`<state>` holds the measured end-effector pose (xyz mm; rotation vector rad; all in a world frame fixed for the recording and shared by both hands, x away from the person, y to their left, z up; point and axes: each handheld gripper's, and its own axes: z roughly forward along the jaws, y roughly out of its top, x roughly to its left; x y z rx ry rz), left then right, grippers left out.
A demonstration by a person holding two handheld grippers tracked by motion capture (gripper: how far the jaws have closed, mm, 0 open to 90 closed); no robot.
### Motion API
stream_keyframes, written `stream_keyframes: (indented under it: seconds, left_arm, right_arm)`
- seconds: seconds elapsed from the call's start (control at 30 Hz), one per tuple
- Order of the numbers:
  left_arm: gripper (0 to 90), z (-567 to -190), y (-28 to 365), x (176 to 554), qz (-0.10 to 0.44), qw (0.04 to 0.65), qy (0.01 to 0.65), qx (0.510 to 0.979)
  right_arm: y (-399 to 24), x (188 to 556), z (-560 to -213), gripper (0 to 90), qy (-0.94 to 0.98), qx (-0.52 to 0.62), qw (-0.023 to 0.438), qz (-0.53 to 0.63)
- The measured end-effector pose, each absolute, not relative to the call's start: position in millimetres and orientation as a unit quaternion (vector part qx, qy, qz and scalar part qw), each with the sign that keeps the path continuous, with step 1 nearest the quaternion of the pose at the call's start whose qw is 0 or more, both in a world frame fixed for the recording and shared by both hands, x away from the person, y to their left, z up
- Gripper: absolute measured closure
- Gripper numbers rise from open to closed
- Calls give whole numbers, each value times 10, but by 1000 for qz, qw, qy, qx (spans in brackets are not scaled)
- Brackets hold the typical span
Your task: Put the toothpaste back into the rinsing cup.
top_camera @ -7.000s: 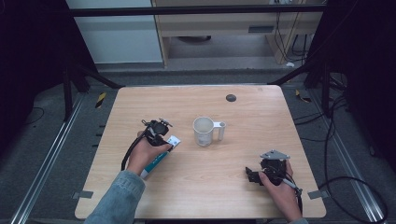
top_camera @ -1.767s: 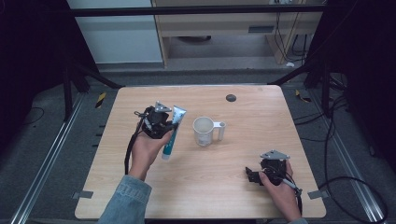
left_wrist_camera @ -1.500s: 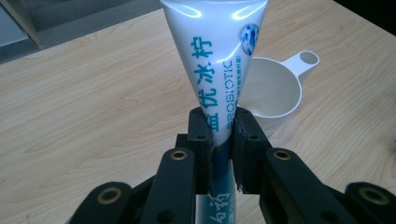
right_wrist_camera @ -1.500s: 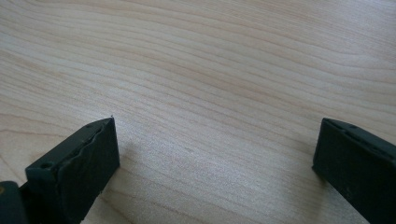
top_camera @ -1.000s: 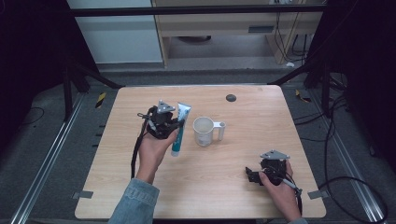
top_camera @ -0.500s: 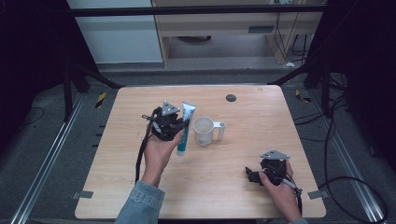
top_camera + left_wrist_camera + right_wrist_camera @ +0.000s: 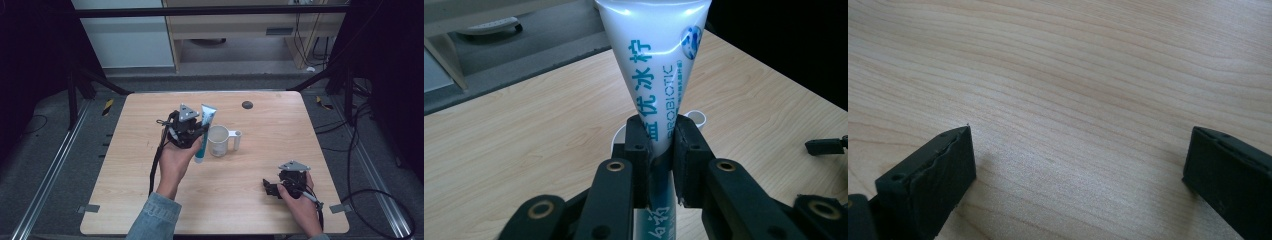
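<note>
Surface: pale wood surface (image 7: 150,210) on a grey floor, with dark frame bars around it and a light cabinet beyond the far edge.
Left hand-held gripper (image 7: 196,133): raised above the surface just left of the mug, jaws clamped on the toothpaste tube.
Toothpaste tube (image 7: 206,117): white with blue print, standing nearly upright, flat crimped end up and blue end down; in the left gripper view (image 7: 659,75) the pads pinch it around its middle.
Mug (image 7: 218,141): white, upright near the middle of the surface, handle toward the right; the tube hangs just beside its left rim.
Right hand-held gripper (image 7: 272,186): resting low on the surface at the near right, well apart from the mug; jaws wide apart with bare wood between them.
Small dark disc (image 7: 247,104): lying near the far edge, behind the mug.
</note>
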<state>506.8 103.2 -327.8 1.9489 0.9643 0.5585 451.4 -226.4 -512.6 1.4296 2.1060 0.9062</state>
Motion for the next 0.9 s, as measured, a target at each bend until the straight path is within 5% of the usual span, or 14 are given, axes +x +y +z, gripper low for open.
stream_keyframes:
  seconds: [0.9]
  left_arm:
    - [788,-2954,710,5389,241,460,363,774]
  right_arm:
    - [-2264,4513,-5125,5,761,517,218,327]
